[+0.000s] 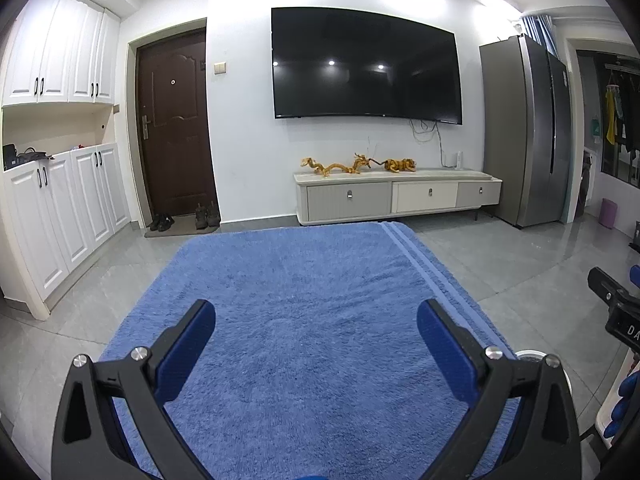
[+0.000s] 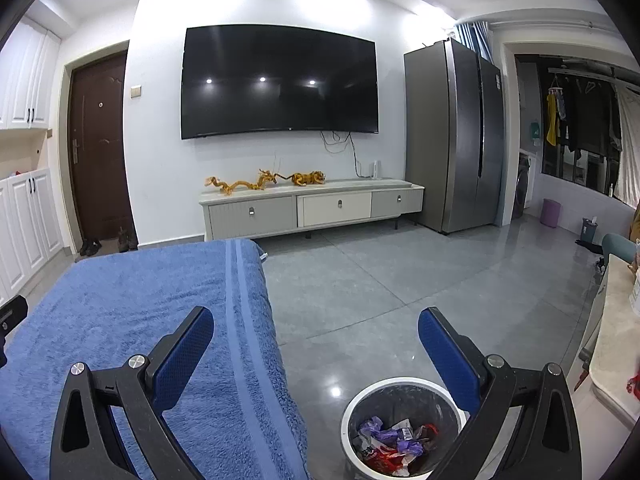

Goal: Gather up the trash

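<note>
- The left tool (image 1: pixel 316 320) hangs over the blue towel (image 1: pixel 304 304) on the bench, its blue-padded fingers (image 1: pixel 188 344) spread wide and holding nothing.
- The right tool (image 2: pixel 316 328) is likewise spread and bare, straddling the towel's striped edge.
- The trash (crumpled purple and red wrappers) (image 2: pixel 396 440) lies inside the round bin (image 2: pixel 360 400) on the grey floor (image 2: pixel 380 280), just beside the bench.
</note>
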The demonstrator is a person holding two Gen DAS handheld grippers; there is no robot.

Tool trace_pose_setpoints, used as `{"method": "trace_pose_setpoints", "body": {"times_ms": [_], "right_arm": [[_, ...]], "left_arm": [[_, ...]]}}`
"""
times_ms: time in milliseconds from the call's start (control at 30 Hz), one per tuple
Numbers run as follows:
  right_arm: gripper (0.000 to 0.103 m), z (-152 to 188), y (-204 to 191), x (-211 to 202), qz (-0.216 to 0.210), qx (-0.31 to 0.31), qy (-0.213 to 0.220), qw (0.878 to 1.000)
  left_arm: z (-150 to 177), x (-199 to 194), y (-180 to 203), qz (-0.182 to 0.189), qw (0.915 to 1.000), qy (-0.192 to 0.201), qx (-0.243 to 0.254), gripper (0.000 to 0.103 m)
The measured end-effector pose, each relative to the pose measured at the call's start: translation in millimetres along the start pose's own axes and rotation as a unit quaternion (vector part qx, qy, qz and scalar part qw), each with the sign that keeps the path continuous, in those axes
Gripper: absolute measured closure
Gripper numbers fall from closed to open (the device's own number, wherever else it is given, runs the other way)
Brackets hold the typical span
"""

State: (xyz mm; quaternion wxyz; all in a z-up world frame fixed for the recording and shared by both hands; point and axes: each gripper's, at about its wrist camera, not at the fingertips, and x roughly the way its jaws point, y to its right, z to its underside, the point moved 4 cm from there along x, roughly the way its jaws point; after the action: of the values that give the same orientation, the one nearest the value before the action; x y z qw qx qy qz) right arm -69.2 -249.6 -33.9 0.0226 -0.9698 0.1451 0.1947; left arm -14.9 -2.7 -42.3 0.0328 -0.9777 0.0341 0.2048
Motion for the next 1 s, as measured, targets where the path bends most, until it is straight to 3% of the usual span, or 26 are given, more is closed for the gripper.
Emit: {"method": "trace_pose_setpoints", "body": {"times_ms": [1000], "right_arm": [[0.0, 6.3, -10.0, 62.4, 0.008, -0.025, -0.039, 0.999]], "left_arm": [[9.9, 76.3, -0.8, -0.002, 0.998, -0.063, 0.004, 0.001]]}}
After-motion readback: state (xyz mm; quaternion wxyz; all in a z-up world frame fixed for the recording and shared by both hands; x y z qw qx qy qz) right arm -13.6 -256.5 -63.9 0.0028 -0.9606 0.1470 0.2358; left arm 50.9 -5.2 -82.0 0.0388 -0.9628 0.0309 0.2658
